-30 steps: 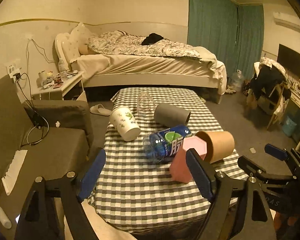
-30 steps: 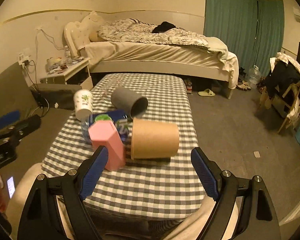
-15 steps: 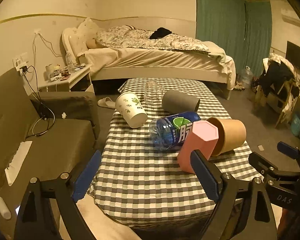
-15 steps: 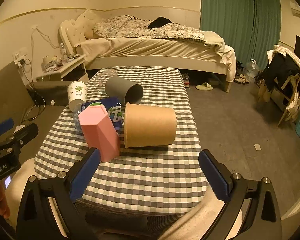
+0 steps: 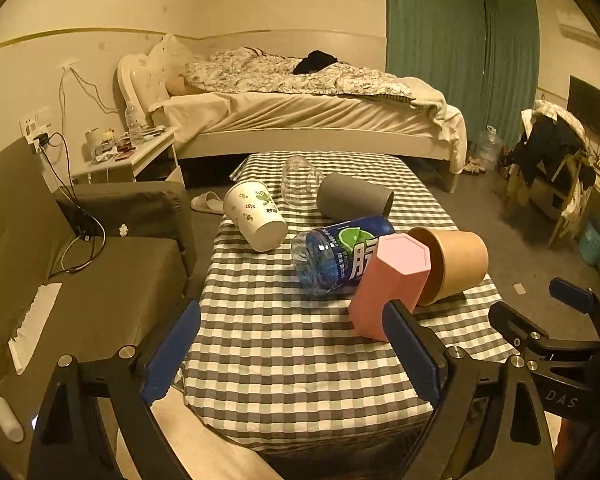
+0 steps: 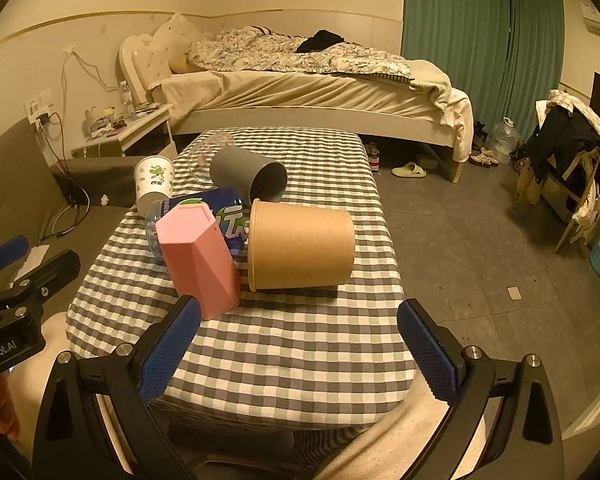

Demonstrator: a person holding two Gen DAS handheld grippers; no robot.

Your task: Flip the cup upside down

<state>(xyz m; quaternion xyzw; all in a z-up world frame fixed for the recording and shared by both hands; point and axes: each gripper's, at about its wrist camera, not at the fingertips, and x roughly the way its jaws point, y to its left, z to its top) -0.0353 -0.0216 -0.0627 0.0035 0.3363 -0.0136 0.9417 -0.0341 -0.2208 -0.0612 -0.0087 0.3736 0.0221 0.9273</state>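
Approach step: both the left gripper [image 5: 292,350] and right gripper [image 6: 298,346] hover with fingers spread and empty; next, close around the lying brown paper cup [image 6: 302,245].

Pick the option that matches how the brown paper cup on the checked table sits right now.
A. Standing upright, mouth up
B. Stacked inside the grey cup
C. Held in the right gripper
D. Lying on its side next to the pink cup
D: the brown paper cup lies on its side on the checked table, beside the pink cup, its mouth facing that cup.
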